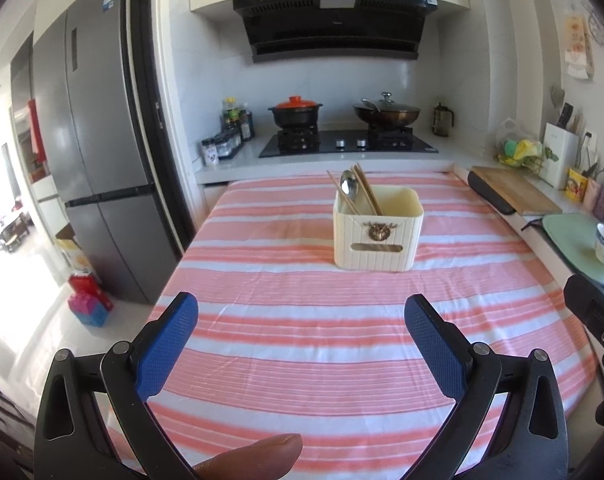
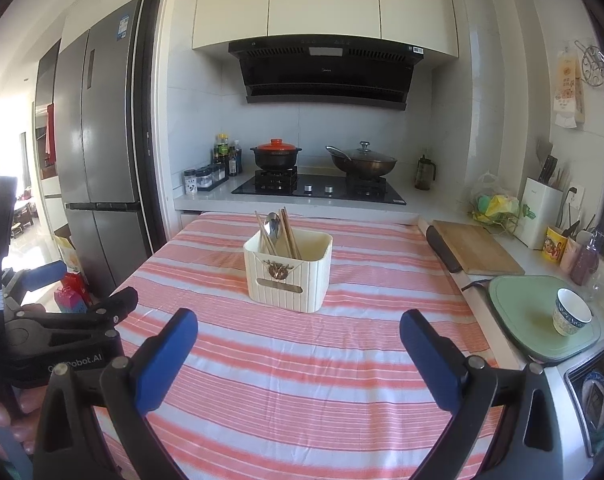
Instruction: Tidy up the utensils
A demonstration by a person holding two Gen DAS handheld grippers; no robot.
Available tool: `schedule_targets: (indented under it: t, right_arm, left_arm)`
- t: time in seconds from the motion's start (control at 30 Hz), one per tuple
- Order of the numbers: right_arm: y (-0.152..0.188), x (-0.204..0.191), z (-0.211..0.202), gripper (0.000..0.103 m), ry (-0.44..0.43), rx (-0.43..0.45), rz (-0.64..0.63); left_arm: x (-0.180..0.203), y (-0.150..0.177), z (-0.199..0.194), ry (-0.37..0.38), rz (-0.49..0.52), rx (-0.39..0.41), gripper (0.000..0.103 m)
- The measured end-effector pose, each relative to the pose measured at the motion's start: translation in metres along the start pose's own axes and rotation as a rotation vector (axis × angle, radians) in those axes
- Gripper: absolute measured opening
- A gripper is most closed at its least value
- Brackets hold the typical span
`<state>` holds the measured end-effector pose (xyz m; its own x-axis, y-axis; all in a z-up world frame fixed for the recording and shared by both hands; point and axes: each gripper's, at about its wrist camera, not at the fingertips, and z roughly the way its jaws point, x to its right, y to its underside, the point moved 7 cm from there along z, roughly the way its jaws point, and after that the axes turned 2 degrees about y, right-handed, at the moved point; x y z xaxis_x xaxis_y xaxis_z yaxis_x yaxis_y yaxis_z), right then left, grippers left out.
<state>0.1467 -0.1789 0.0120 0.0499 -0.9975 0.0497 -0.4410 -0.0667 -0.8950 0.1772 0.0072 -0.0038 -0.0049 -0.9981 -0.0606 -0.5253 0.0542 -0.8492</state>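
Both grippers' fingers point(image 1: 434, 344) spread wide, empty; holder point(image 1: 378, 232) keeps one spoon point(image 1: 348, 186), several chopsticks point(image 1: 368, 192)

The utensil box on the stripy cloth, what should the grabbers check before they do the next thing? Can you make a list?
1. Left gripper open and holding nothing: ok.
2. Right gripper open and holding nothing: ok.
3. Cream utensil box standing upright on the striped tablecloth: ok.
4. Spoon and chopsticks inside the box, in its left part: ok.
5. Loose utensils left on the cloth to pick up: none visible, ok.
6. Right part of the box holds nothing: cannot tell, its inside is hidden.
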Motion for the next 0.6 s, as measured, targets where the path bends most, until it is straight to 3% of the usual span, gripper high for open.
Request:
schedule_targets:
  t: [0.6]
  right_arm:
    - [0.003,-0.008,0.0,0.103,-0.017,0.007,-0.017]
  left_arm:
    - [0.003,0.003,-0.003,0.001,0.021,0.002,0.103]
